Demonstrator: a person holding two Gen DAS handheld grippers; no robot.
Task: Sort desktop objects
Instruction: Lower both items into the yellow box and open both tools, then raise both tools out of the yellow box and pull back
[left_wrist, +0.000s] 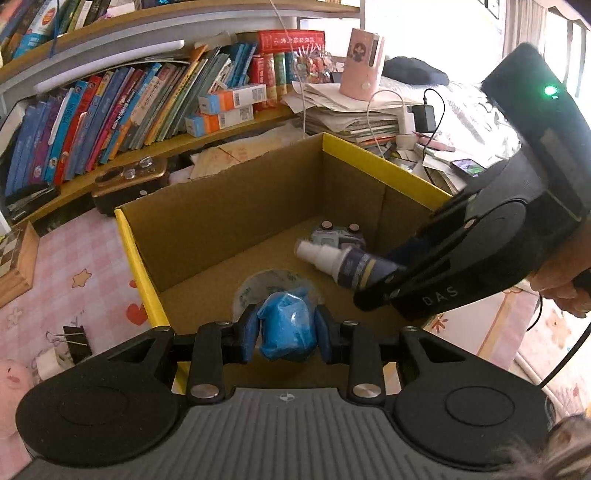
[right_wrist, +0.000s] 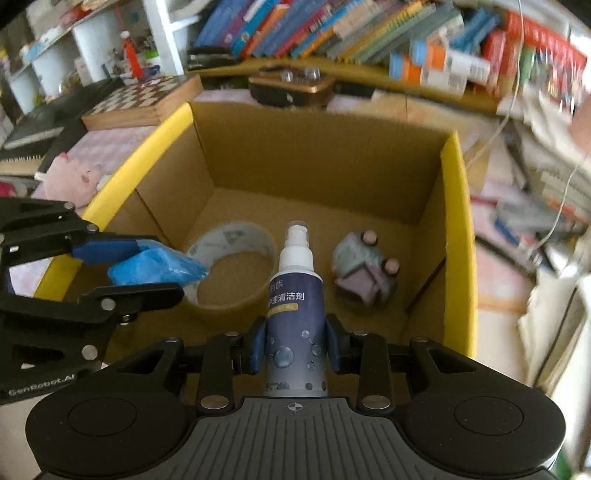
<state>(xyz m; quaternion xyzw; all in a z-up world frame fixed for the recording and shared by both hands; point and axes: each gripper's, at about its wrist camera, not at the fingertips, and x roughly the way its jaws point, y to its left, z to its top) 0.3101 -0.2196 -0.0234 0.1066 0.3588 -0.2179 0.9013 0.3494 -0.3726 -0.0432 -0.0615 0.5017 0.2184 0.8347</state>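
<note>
In the left wrist view, a crumpled blue plastic bundle (left_wrist: 286, 328) was seen clamped between the blue pads of the left gripper (left_wrist: 286, 334), held above the near part of the open, yellow-rimmed cardboard box (left_wrist: 384, 168). A roll of clear tape (left_wrist: 255, 286) and a small grey toy car (left_wrist: 338, 234) were lying on the box floor.

In the right wrist view, a white-capped, dark-labelled spray bottle (right_wrist: 295, 295) was gripped around its body by the right gripper (right_wrist: 295, 347), nozzle pointed into the box. It was judged that the bundle, if released there, could land on the tape roll, and that the two closely spaced grippers could be knocked together over the box.
</note>
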